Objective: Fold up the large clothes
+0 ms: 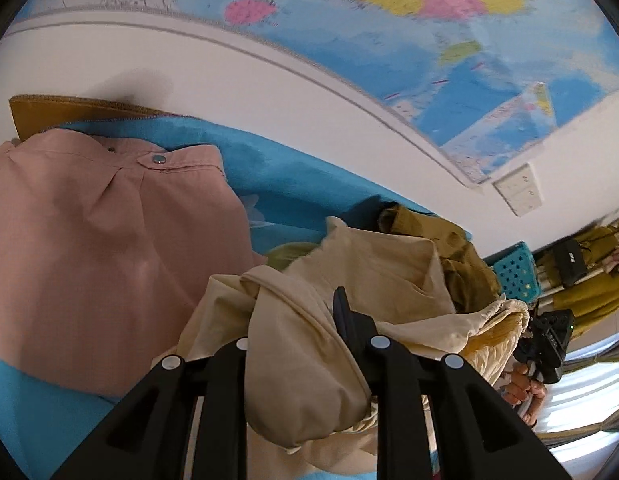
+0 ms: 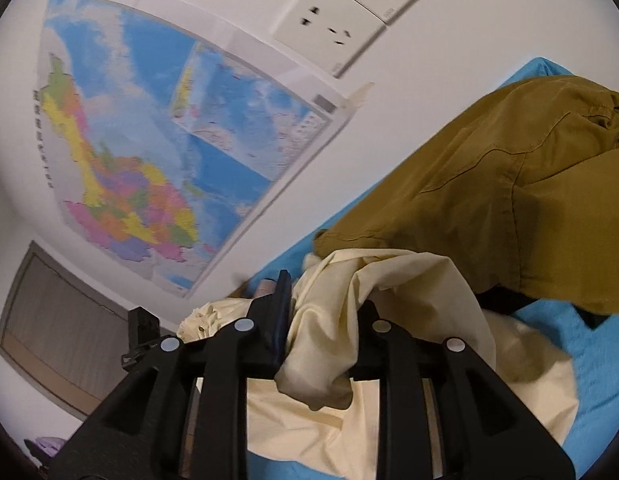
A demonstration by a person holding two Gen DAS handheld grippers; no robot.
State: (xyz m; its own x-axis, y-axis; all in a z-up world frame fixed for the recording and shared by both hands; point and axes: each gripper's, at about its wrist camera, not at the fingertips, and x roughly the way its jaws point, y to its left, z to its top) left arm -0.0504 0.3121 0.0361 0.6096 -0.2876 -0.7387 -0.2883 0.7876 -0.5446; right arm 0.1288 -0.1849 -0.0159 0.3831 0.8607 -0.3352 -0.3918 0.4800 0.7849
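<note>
Bunching with no clear long axis, the cream garment (image 1: 309, 368) is clamped in both tongs (image 1: 297, 320) (image 2: 325, 304).

Map (image 1: 389, 40) lettering (perhaps motion-blurred) unreadable.

Cream garment bunched up on a blue surface, between a pink piece and an olive one.

The cream garment (image 1: 309, 320) fills the lower centre of the left wrist frame, crumpled in thick folds, with what may be an elastic hem at its right edge. A pink garment (image 1: 89, 232) with a metal snap lies flat at left. An olive garment (image 2: 489, 200) lies rumpled in the right wrist frame's upper right, its edge touching the cream cloth (image 2: 349, 320).
</note>
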